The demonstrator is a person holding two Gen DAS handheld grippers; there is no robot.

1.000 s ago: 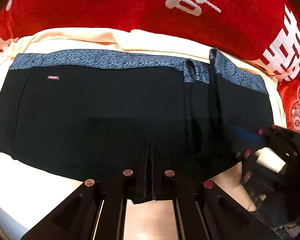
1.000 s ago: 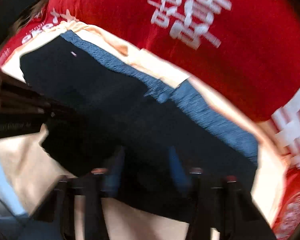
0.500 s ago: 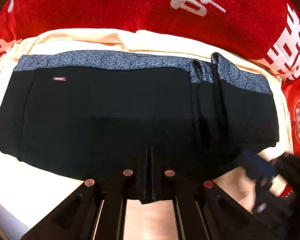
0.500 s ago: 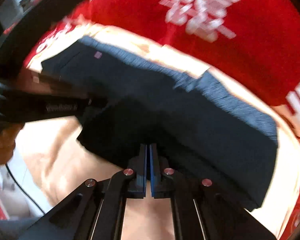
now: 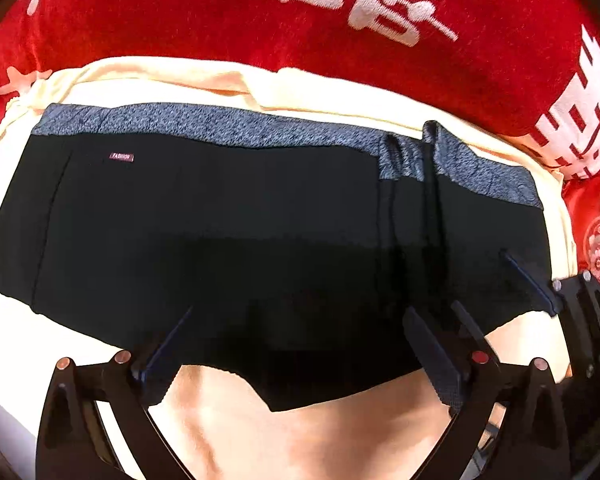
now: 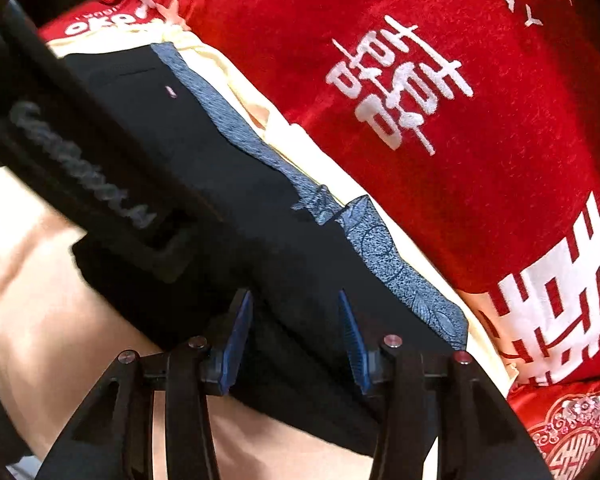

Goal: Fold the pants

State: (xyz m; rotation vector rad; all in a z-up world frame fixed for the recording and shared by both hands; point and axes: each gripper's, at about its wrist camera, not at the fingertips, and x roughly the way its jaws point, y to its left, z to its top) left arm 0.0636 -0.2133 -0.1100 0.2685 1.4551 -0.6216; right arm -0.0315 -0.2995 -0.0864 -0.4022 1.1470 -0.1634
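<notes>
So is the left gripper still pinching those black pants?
Apart. In the left wrist view the left gripper is opening, its fingers spread wide over the black pants, clamping nothing.

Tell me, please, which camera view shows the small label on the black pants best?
The left wrist view: the small label faces the camera, sharp enough to read "FASHION", on the black pants below the grey waistband. In the right wrist view, the label is only a tiny unreadable pink mark.

Left gripper (image 5: 300, 344) jaws opening; right gripper (image 6: 296, 336) opening.
</notes>
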